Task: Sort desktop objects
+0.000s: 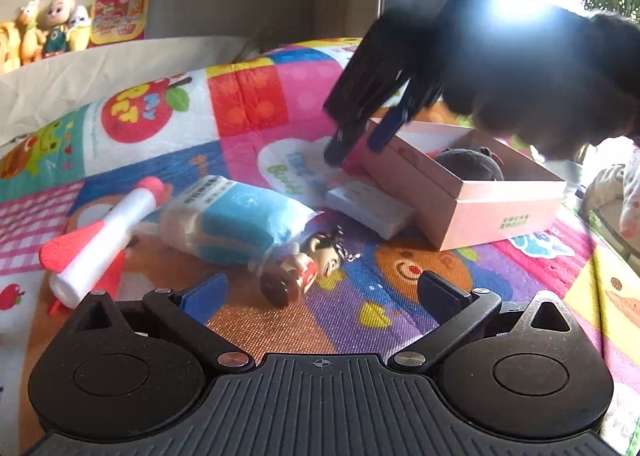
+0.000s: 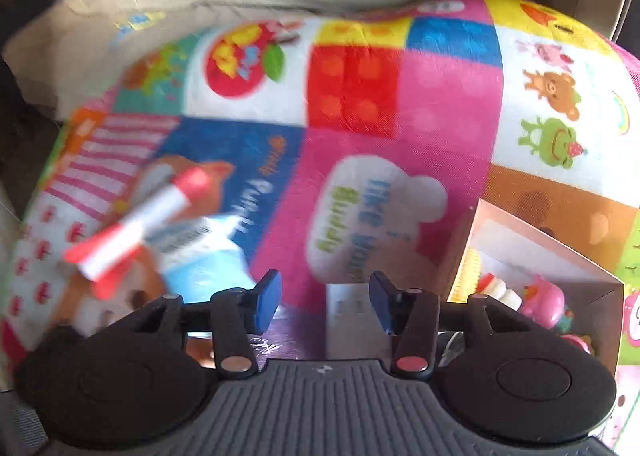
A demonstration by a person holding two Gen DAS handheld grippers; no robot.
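**A:** What lay on the surface (image 1: pixel 248 104), and how did it look?

**B:** It was covered by a bright patchwork play mat. At the near left sat a white foam rocket (image 1: pixel 102 238) with red fins and a red nose, tilted on its side. Touching its right side was a blue-and-white soft packet (image 1: pixel 236 216) in clear wrap. Just near of the packet lay a small figurine (image 1: pixel 304 268) with dark hair and a keychain, tipped over. A flat white box (image 1: pixel 370 208) rested against the near-left wall of a pink cardboard box (image 1: pixel 472 200), which stood open at the right with a dark plush toy (image 1: pixel 472 166) inside.

**B:** From the right wrist view the pink box also held a pink toy (image 2: pixel 546 298) and something yellow; that picture was blurred.

**A:** And the tongs?

**B:** The left tongs (image 1: pixel 320 296) hung spread wide above the mat, just near of the figurine, gripping nothing. The right tongs (image 1: pixel 356 142) pointed steeply down over the far-left corner of the pink box, blue fingertips (image 1: pixel 384 134) parted a moderate way with nothing between them, touching nothing I could make out.

**A:** Anything in the way?

**B:** The right tongs and the dark sleeve (image 1: pixel 540 80) behind them hid part of the pink box. Stuffed dolls (image 1: pixel 52 28) lined a shelf far left, well apart.
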